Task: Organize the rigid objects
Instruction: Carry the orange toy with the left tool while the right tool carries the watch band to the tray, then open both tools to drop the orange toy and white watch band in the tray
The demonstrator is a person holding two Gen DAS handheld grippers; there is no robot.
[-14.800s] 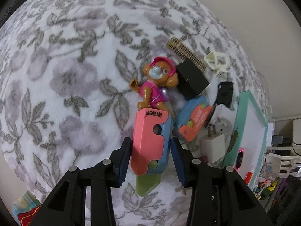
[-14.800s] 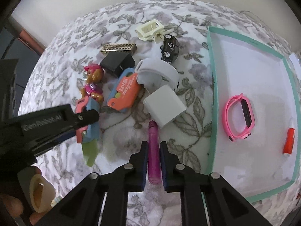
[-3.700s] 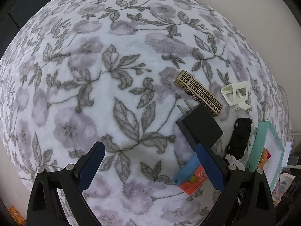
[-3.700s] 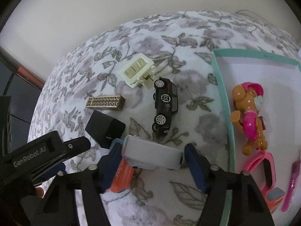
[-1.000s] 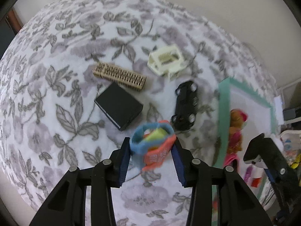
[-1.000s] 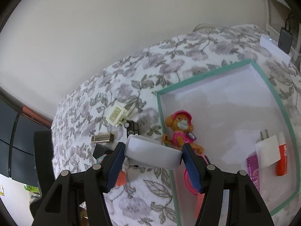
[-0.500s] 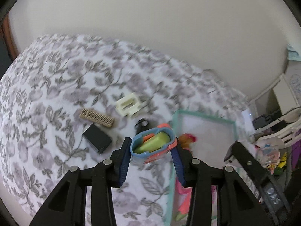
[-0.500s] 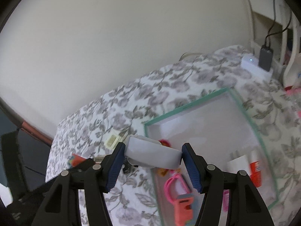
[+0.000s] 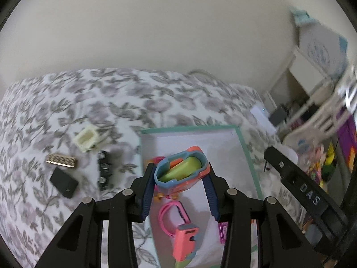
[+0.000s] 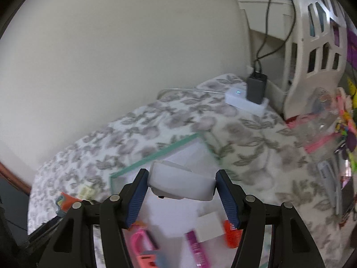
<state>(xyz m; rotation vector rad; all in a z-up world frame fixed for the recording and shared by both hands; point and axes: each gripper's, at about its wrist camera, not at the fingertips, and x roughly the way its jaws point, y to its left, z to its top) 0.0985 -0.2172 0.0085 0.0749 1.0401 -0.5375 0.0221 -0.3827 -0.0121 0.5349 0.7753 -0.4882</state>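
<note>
- Four loose things lie on the floral cover (image 9: 67, 102) left of the tray in the left wrist view: a cream plastic frame (image 9: 86, 138), a gold patterned bar (image 9: 61, 160), a black block (image 9: 64, 182) just below the bar, and a black toy car (image 9: 104, 170) nearest the tray's left wall.
- The teal-rimmed tray (image 9: 246, 154) already holds a pink band (image 9: 170, 217), a coral clip-like piece (image 9: 184, 242) touching that band, and a magenta stick (image 9: 223, 232) partly hidden behind the right-hand finger; a toy figure under the held item is mostly hidden.
- In the right wrist view the tray also holds a white block (image 10: 208, 225), an orange-red piece (image 10: 232, 235) and the magenta stick beside it; these are blurred.
- At the cover's far corner a white box (image 10: 244, 101) carries a dark charger (image 10: 257, 87) with a black cable; a white lattice stand (image 10: 316, 44) rises to the right.
- The left gripper (image 9: 180, 184) is clamped on a blue-and-orange case (image 9: 181, 170) with a green insert, held above the tray's floor, its open side facing the camera.
- The right gripper (image 10: 181, 188) is clenched on a white rounded piece (image 10: 180, 182), pads pressing both ends, above the tray's near corner.
- The right tool's black body crosses the right side of the left wrist view, blocking part of the tray's edge.
</note>
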